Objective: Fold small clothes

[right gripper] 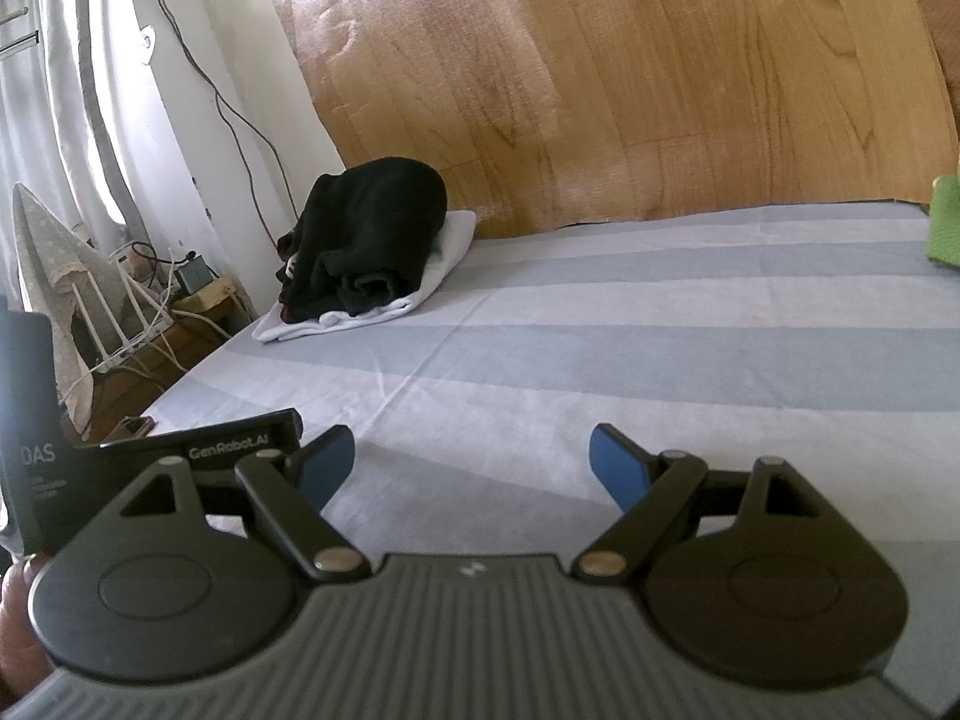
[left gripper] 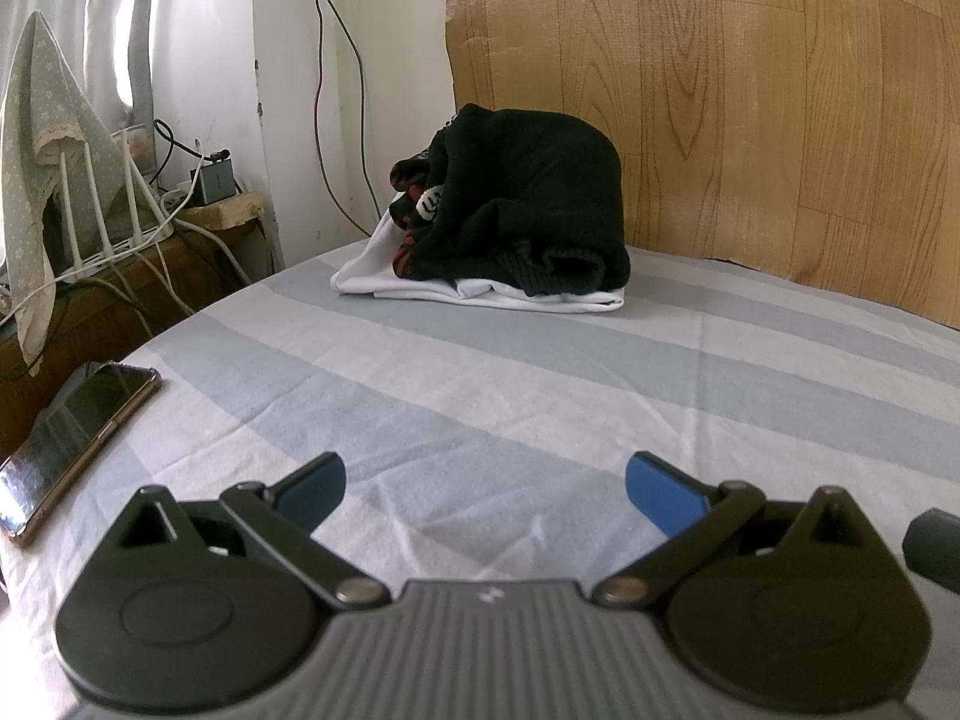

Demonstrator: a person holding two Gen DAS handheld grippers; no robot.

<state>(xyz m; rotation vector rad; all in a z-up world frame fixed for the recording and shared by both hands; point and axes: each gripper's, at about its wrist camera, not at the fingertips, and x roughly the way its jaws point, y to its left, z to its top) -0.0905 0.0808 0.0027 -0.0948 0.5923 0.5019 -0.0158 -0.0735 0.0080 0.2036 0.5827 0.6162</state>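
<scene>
A folded black garment [left gripper: 528, 192] with red and white print lies on top of a folded white garment [left gripper: 474, 291] at the far side of the striped bed sheet [left gripper: 540, 396]. The pile also shows in the right wrist view: black garment [right gripper: 372, 240], white garment [right gripper: 420, 288]. My left gripper [left gripper: 485, 492] is open and empty, low over the sheet, well short of the pile. My right gripper [right gripper: 472, 465] is open and empty, over the sheet [right gripper: 600, 360]. The left gripper's body [right gripper: 150, 456] shows at the left of the right wrist view.
A phone [left gripper: 72, 444] lies on the sheet's left edge. A side table [left gripper: 120, 300] with a router, cables and a draped cloth stands left of the bed. A wood-pattern panel [left gripper: 750, 90] backs the bed. A green item [right gripper: 945, 222] sits at the far right.
</scene>
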